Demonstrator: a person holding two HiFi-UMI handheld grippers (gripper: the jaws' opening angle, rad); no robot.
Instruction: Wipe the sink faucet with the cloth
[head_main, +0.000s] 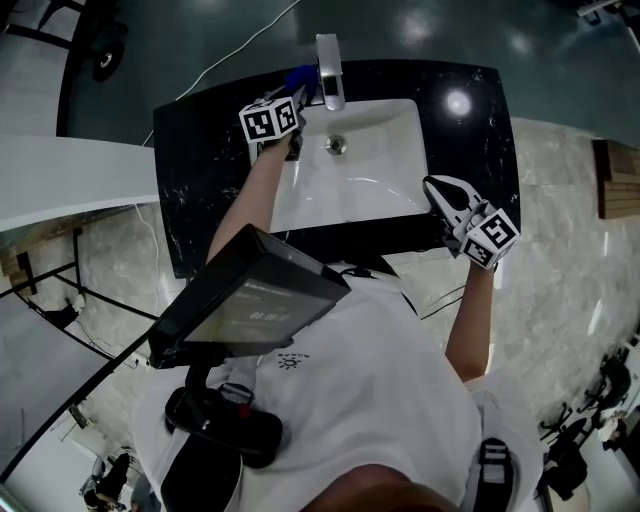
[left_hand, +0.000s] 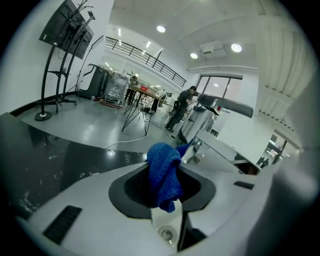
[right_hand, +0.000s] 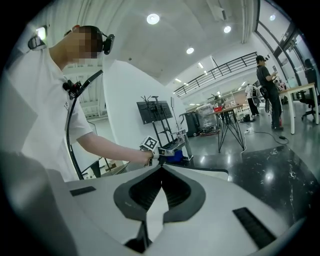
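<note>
A black speckled stone counter (head_main: 195, 200) lies under the left gripper (head_main: 299, 97) and reaches past the right gripper (head_main: 440, 188). Sunk into it, a white rectangular basin (head_main: 385, 185) sits between the two. A chrome faucet (head_main: 329, 70) stands on the counter's back edge, just beside the left gripper's tip.

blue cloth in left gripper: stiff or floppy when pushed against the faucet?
Probably floppy: the blue cloth bunches and droops in folds from the left gripper. Its coarse knit likely drags on the metal faucet rather than slipping. It looks light, so the loose tail may fold over.
</note>
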